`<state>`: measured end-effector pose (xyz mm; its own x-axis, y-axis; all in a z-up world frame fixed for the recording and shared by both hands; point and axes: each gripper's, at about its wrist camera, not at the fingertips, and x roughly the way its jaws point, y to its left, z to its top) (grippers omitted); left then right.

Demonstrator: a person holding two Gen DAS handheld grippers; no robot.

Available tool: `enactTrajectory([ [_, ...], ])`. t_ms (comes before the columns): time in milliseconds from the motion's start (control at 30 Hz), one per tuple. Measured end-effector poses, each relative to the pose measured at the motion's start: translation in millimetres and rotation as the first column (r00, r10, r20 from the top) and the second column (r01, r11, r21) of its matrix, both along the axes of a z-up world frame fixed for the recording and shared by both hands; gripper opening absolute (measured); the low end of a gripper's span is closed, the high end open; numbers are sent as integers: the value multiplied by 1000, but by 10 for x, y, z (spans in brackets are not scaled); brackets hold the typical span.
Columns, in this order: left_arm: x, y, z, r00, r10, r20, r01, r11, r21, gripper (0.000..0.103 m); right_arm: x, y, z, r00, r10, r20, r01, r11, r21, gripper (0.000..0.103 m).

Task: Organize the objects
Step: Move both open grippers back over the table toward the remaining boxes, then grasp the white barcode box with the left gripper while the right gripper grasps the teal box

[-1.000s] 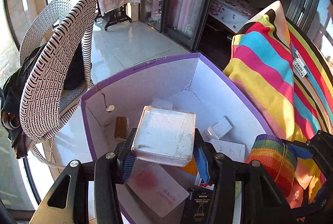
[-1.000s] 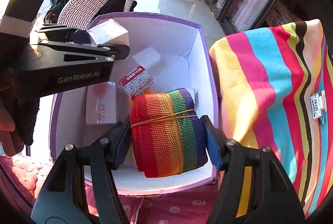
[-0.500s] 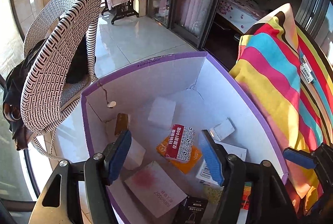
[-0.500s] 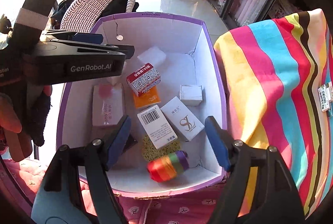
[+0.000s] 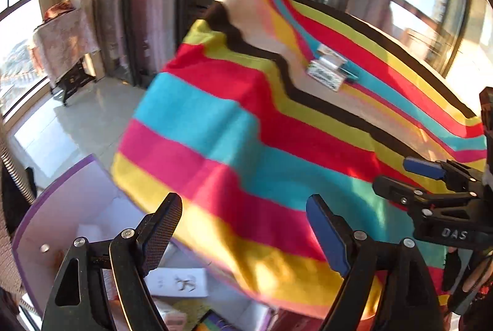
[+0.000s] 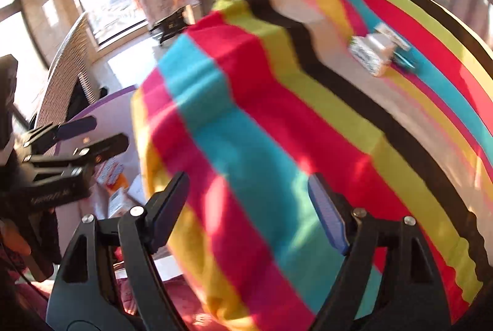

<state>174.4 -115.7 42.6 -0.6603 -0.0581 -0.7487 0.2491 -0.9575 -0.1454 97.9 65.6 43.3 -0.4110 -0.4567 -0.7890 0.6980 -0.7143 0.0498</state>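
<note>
Small box: left wrist view, it lies on the striped blanket, up and right of the left gripper, jaws spread and empty; the purple bin sits lower left. Right wrist view: the right gripper, jaws likewise spread, has the box ahead and rightward, seemingly the nearer arm.

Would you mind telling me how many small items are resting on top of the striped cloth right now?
1: a small silvery-white packet lies on the rainbow-striped cloth, toward its far right side. Motion blur and the cloth's folds may hide others.
</note>
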Motion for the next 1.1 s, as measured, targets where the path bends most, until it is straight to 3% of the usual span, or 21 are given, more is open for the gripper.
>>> enactTrajectory([
  [67, -386, 245, -10, 998, -63, -10, 63, 998, 31, 85, -317, 318, -63, 992, -124, 15, 124, 992, 23, 84],
  [133, -790, 456, -15, 995, -90, -39, 90, 996, 8, 85, -564, 608, -118, 974, -221, 47, 220, 975, 26, 84],
  [233, -1451, 697, -31, 995, -95, -36, 95, 995, -10, 85, -765, 908, -135, 954, -291, 67, 291, 957, 10, 84],
  [367, -2230, 837, -78, 1000, -28, -6, 28, 1000, 3, 85, -861, 1099, -126, 944, -324, 57, 324, 946, 6, 84],
  [567, -3054, 828, -273, 985, 137, 107, -129, 988, -80, 85, -1011, 1266, -184, 944, -322, 76, 323, 946, -4, 84],
  [633, -3143, 795, -347, 978, 158, 140, -146, 985, -88, 84, -1090, 1297, -206, 944, -321, 83, 322, 947, -3, 84],
  [667, -3115, 778, -348, 979, 162, 124, -152, 985, -85, 79, -1137, 1304, -216, 945, -317, 81, 318, 948, 1, 84],
  [700, -3063, 759, -339, 982, 161, 97, -154, 985, -77, 62, -1190, 1293, -223, 948, -310, 74, 311, 951, 9, 84],
  [733, -3020, 747, -331, 984, 156, 82, -150, 985, -81, 52, -1251, 1274, -227, 952, -299, 62, 299, 954, 19, 84],
  [767, -2997, 744, -329, 986, 146, 81, -138, 986, -97, 32, -1320, 1238, -224, 957, -286, 46, 285, 958, 30, 84],
  [800, -2985, 732, -331, 988, 130, 82, -121, 987, -104, 26, -1399, 1194, -224, 962, -270, 30, 269, 962, 42, 84],
  [933, -2954, 675, -335, 991, 97, 91, -85, 989, -124, 26, -1871, 909, -232, 981, -184, -63, 188, 979, 73, 84],
  [1100, -2931, 643, -333, 989, 93, 113, -77, 988, -136, 28, -2555, 389, -308, 993, -59, -100, 71, 989, 129, 84],
])
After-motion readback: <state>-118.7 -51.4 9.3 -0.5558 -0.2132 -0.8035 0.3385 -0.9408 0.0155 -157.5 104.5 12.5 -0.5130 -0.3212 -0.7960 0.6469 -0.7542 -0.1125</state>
